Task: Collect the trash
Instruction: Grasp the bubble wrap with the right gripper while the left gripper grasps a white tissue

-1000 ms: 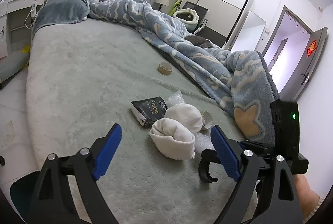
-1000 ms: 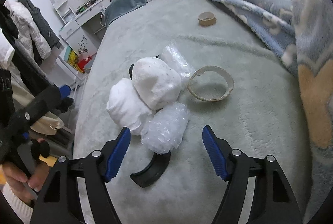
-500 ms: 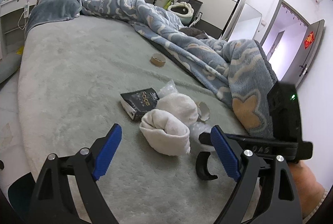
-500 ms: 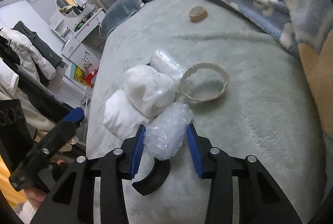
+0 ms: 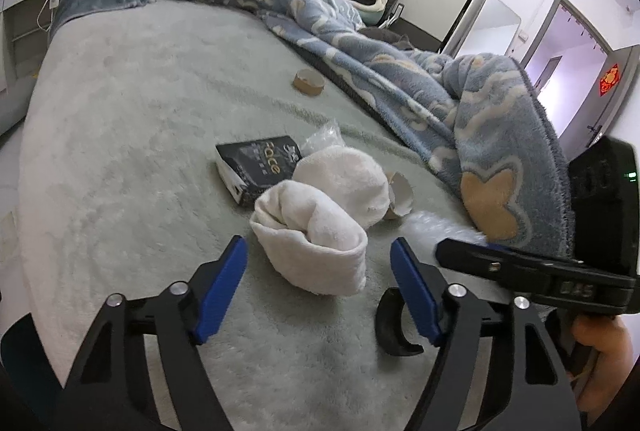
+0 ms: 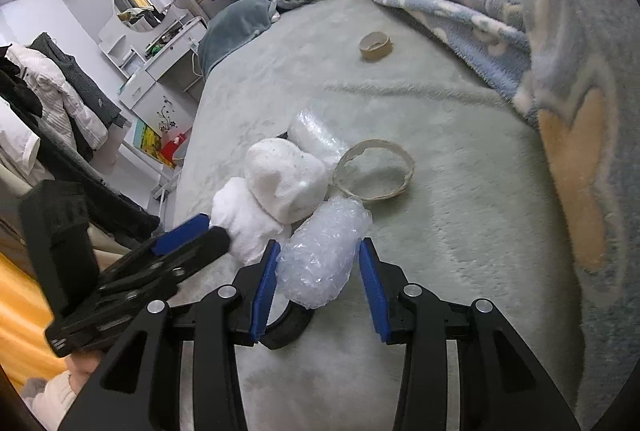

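So the right tool has its two blue pads squeezed onto a crumpled wad of clear bubble wrap, sitting right between the fingers and resting on the pale grey-green fuzzy bed cover. The left tool is wide open with nothing in it, hovering just short of a rolled white fluffy sock that lies straight ahead of its gap. A second white sock bundle touches that one from behind, with a black printed box off to the left tool's far left and another bit of clear plastic wrap peeking out beyond. Just ahead of the right tool's catch there's a thin torn cardboard ring, and further out a small brown tape roll core. A black curved plastic piece sits right under the right tool, behind the wrap. What could go wrong, I'd say: bubble wrap is squishy and slick, so the pads may only be pinching the near end and it could slide out on the lift. The wad also touches the socks, so it might drag one along. And the two tools are close enough to bump.
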A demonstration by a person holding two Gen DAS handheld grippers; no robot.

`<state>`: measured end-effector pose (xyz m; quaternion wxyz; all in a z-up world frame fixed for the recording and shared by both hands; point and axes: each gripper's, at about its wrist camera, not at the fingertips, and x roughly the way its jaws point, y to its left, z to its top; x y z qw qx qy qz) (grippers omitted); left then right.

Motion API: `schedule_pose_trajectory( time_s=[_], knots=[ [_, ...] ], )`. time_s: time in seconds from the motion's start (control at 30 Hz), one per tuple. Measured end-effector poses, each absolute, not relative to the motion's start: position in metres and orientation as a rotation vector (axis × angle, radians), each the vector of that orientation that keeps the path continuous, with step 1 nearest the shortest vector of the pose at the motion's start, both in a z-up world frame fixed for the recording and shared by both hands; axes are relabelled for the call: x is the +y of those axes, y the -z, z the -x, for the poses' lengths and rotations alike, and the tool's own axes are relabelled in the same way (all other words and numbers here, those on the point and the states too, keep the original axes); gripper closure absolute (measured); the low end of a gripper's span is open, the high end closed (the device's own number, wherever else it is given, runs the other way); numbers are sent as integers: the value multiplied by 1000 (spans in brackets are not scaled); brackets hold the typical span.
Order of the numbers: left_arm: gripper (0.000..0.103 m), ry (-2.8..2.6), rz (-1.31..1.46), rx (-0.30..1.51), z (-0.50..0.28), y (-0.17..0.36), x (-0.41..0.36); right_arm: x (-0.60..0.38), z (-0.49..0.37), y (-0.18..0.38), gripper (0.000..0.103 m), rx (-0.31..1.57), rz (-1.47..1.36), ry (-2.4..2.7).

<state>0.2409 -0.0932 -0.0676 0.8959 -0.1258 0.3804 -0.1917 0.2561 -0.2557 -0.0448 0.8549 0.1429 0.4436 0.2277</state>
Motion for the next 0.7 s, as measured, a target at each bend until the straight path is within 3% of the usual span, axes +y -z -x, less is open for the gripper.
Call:
schedule_pose_trajectory(
  time_s=[0.37, 0.5, 0.7],
  knots=[
    [53, 366, 264, 841, -253, 83, -100, -269, -250, 48, 62, 938, -286, -491],
    [69, 359, 241, 836, -249, 81, -100, -273, -247, 46, 62, 935, -296, -488],
    [73, 350, 208, 820, -239, 75, -99, -259, -242, 34, 62, 920, -257, -514]
  ],
)
